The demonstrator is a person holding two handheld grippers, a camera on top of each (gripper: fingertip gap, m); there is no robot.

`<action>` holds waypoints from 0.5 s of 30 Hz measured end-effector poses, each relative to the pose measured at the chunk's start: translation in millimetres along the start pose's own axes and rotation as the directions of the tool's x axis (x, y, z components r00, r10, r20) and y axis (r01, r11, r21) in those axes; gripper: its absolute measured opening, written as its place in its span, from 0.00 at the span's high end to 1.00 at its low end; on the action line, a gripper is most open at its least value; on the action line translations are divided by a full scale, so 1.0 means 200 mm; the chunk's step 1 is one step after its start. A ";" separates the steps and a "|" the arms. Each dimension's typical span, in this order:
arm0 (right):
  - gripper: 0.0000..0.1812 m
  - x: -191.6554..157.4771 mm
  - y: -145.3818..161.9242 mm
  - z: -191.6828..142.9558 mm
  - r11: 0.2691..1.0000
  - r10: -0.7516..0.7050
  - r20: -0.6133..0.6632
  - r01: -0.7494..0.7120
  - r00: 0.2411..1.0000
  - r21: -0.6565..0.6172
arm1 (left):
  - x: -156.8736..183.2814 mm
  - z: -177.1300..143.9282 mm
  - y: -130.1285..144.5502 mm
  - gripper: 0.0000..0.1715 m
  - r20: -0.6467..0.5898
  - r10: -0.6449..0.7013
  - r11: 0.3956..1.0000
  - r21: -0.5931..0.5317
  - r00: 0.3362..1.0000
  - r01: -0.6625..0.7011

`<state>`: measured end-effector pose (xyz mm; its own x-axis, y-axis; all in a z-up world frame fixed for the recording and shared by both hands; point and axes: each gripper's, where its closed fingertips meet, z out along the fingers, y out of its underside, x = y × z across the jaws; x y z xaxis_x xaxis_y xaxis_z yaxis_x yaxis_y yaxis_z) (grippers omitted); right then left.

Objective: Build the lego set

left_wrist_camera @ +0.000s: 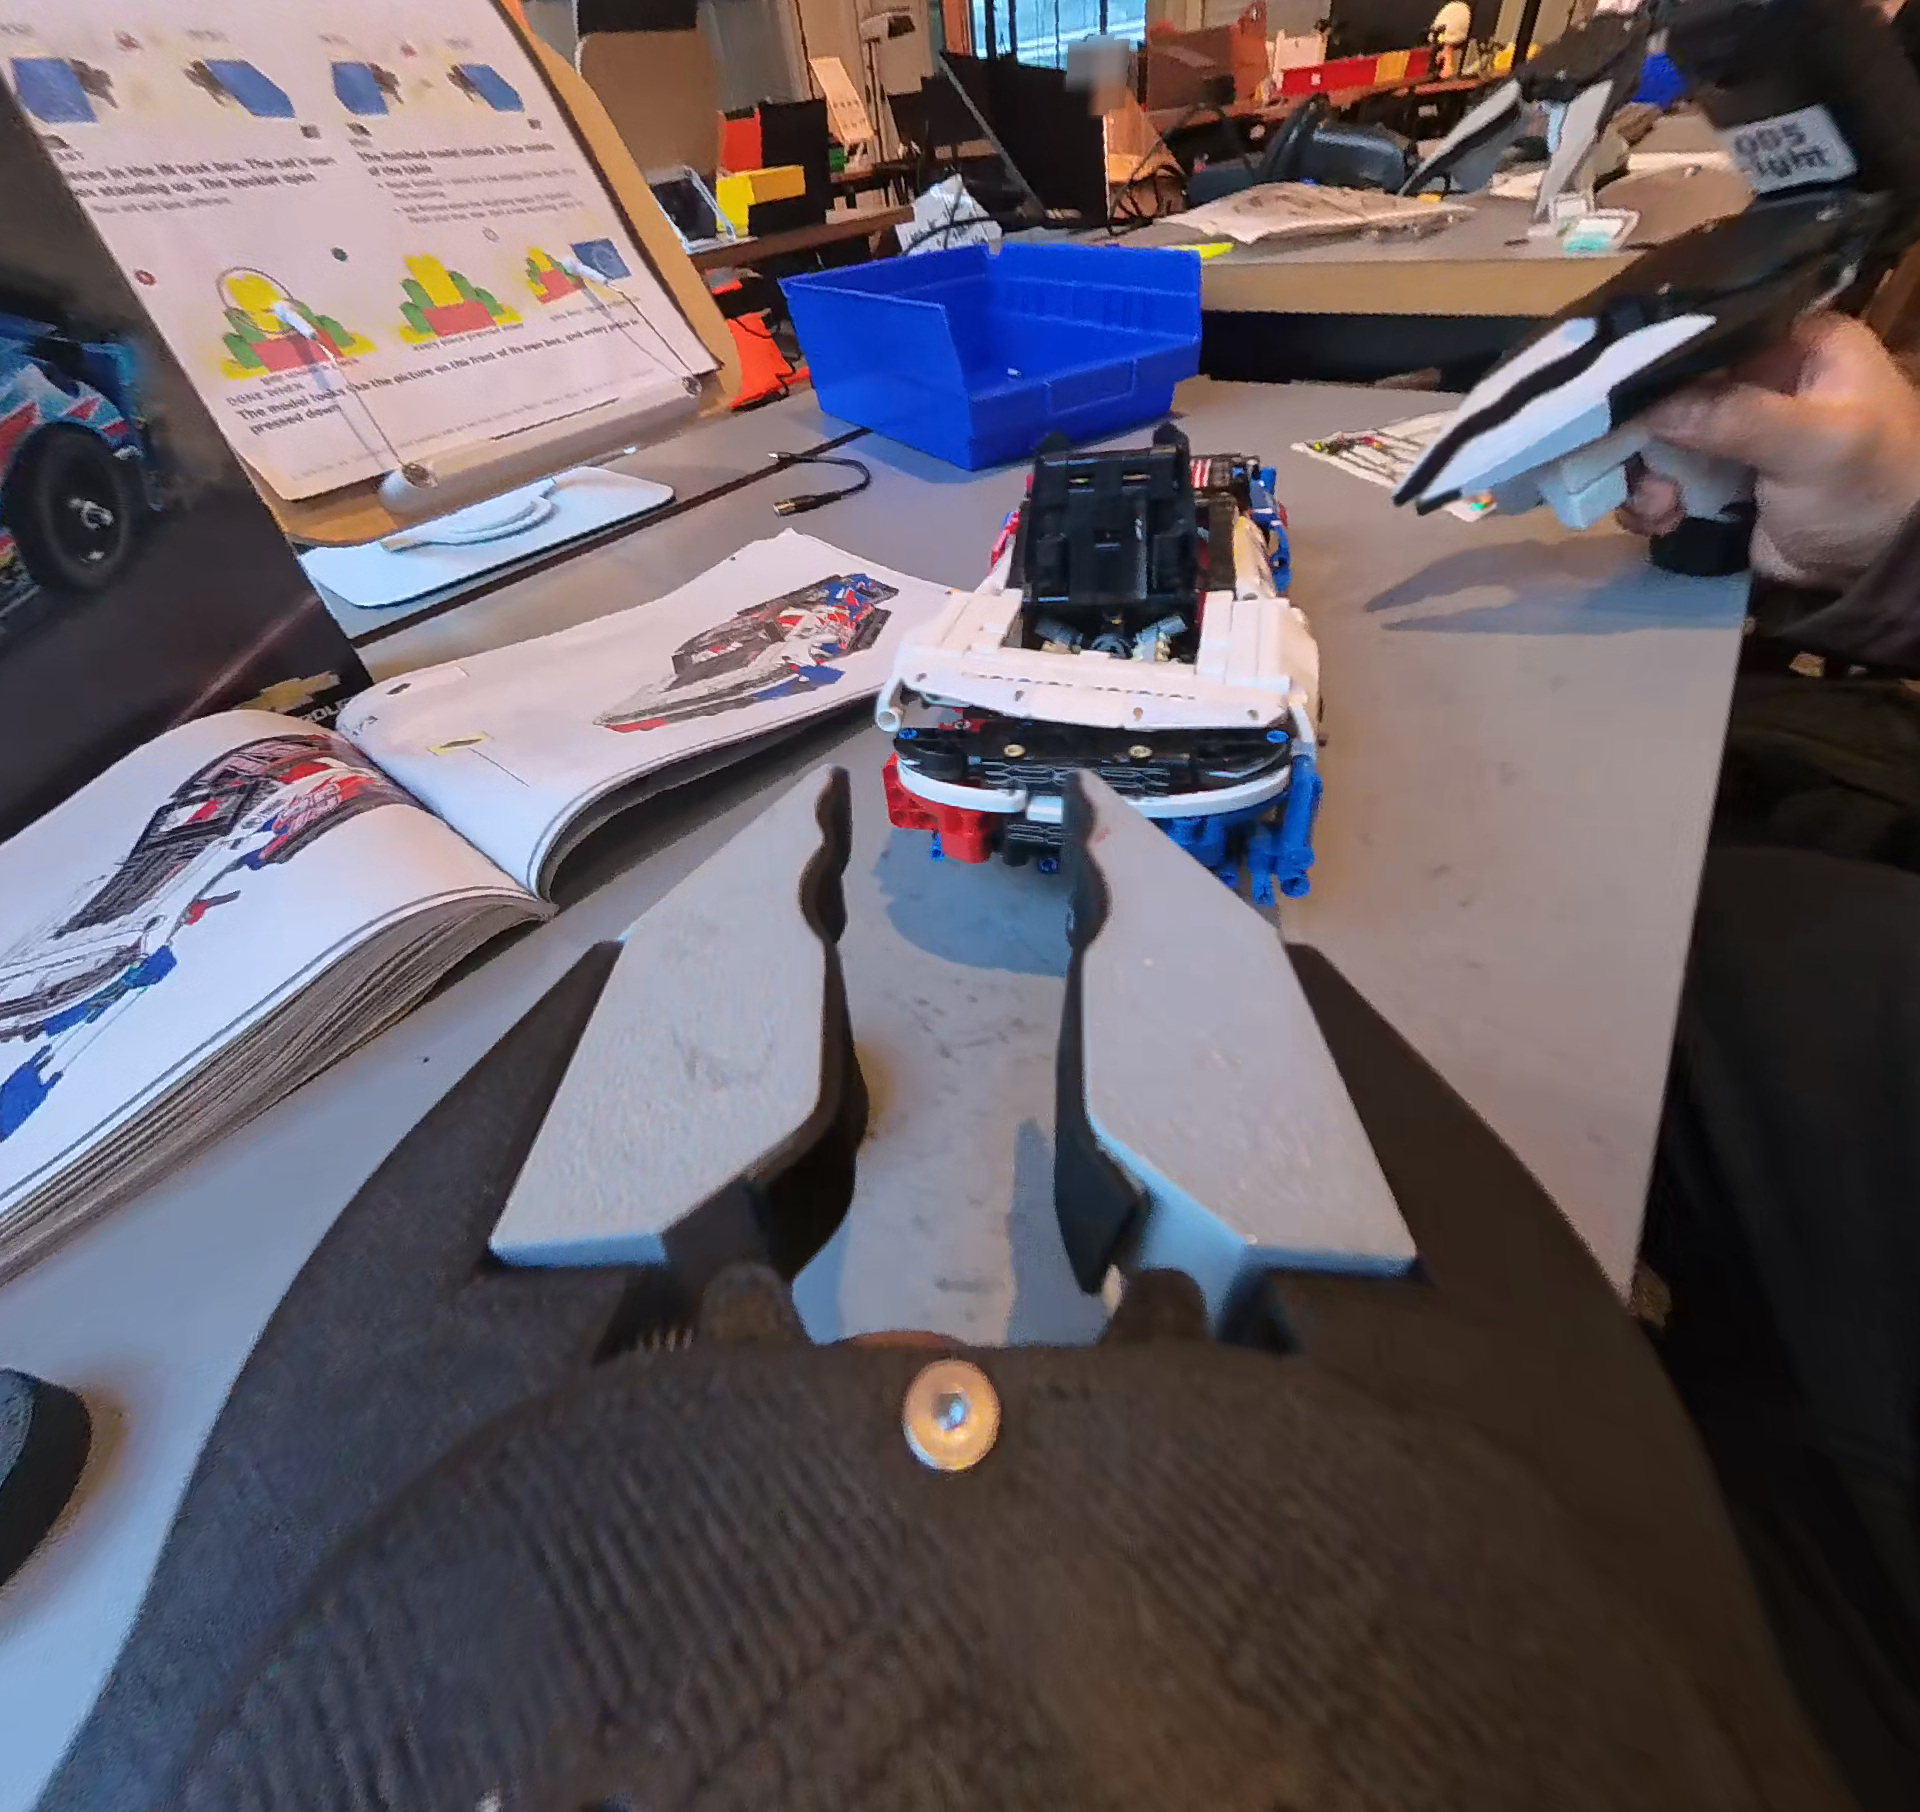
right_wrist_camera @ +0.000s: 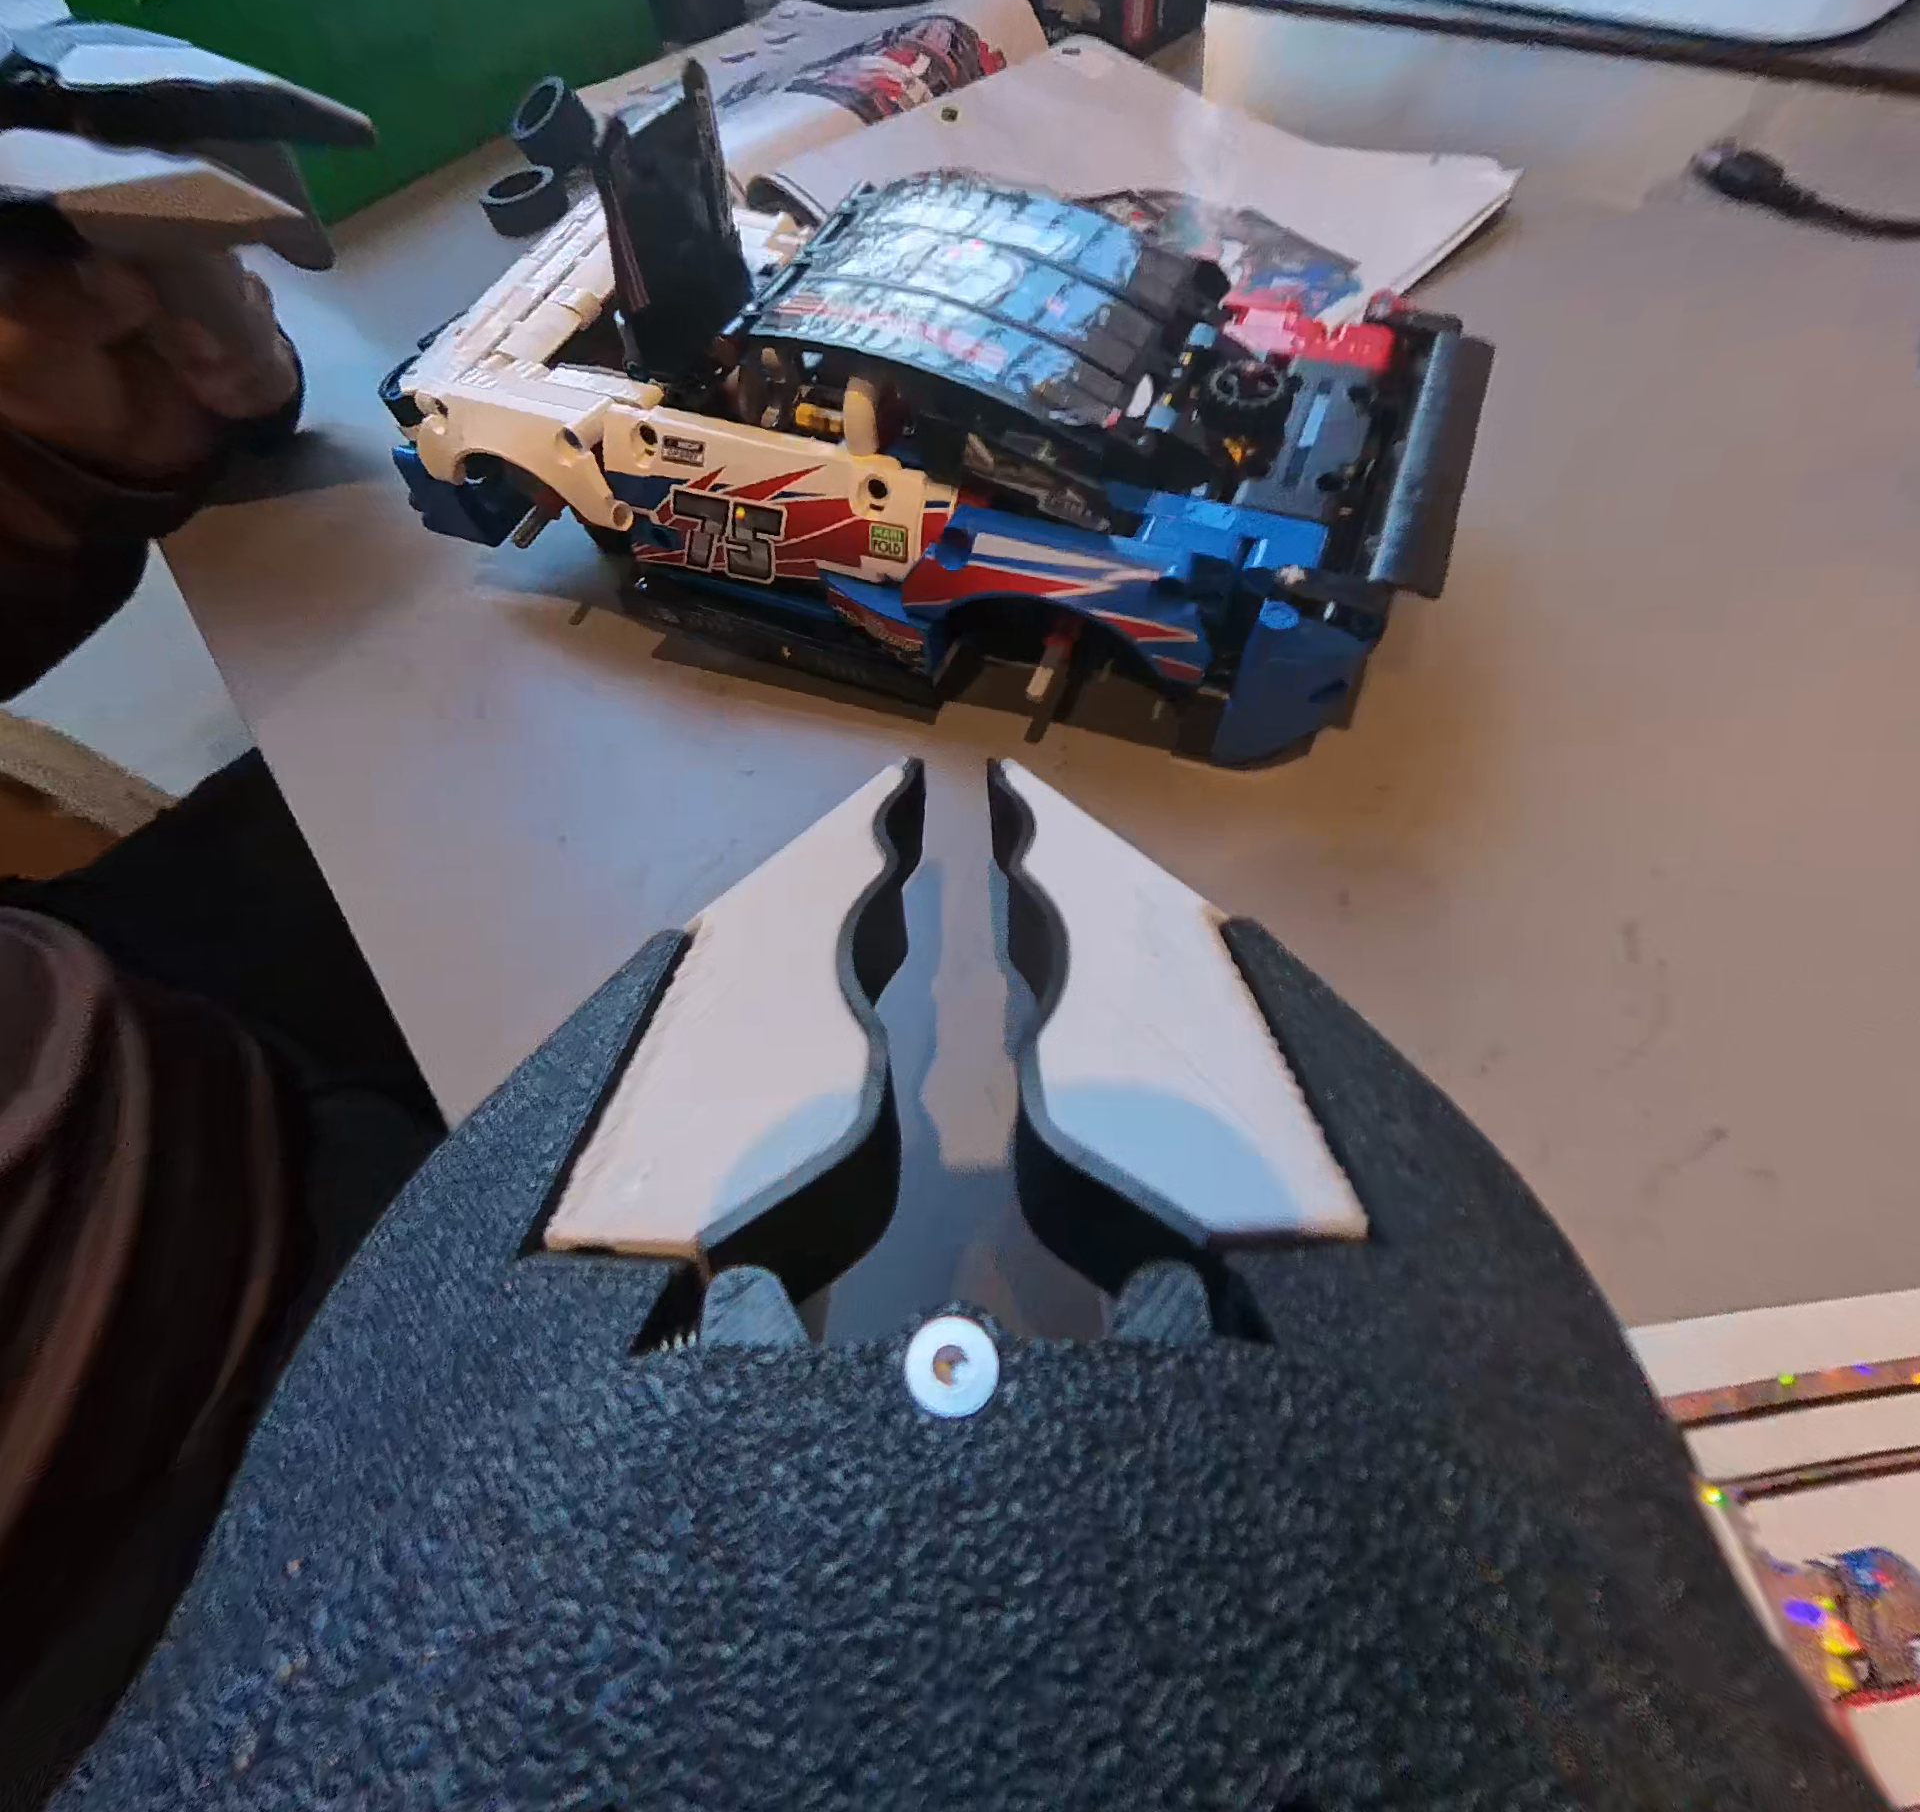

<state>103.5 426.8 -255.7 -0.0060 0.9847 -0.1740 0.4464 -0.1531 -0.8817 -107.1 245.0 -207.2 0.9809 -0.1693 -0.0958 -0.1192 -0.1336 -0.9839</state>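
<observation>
One grey table carries everything, its near edge running close beside the person on the right side of the left wrist view. One open instruction booklet lies left of the one lego car, which sits mid-table with its black hood panel raised upright and its wheel arches empty. One blue bin stands behind the car; one green box sits at the table's far edge in the right wrist view, with two black tyres just before it. The left gripper is released, fingers spread and holding nothing, tips just short of the car's nose. The right gripper is nearly closed on nothing, a narrow gap remaining, with bare table between it and the car's side.
</observation>
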 end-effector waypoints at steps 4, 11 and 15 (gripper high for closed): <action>0.88 0.03 -0.06 0.01 0.994 -0.092 -0.082 0.096 0.992 0.050 | -0.03 -0.01 -0.02 0.74 -0.006 -0.062 0.997 0.038 0.998 0.062; 0.83 0.05 -0.02 0.04 0.990 -0.138 -0.128 0.137 0.982 -0.014 | 0.00 0.02 0.00 0.75 -0.053 -0.062 0.998 -0.004 0.997 0.062; 0.83 0.04 -0.03 0.04 0.990 -0.143 -0.123 0.143 0.982 -0.006 | 0.02 0.03 0.02 0.75 -0.049 -0.031 0.999 -0.029 0.998 0.029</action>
<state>94.2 435.3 -255.8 0.0401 0.9992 0.0091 0.4464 -0.0097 -0.8948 -103.1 250.4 -211.5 0.9754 -0.2127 -0.0581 -0.0949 -0.1669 -0.9814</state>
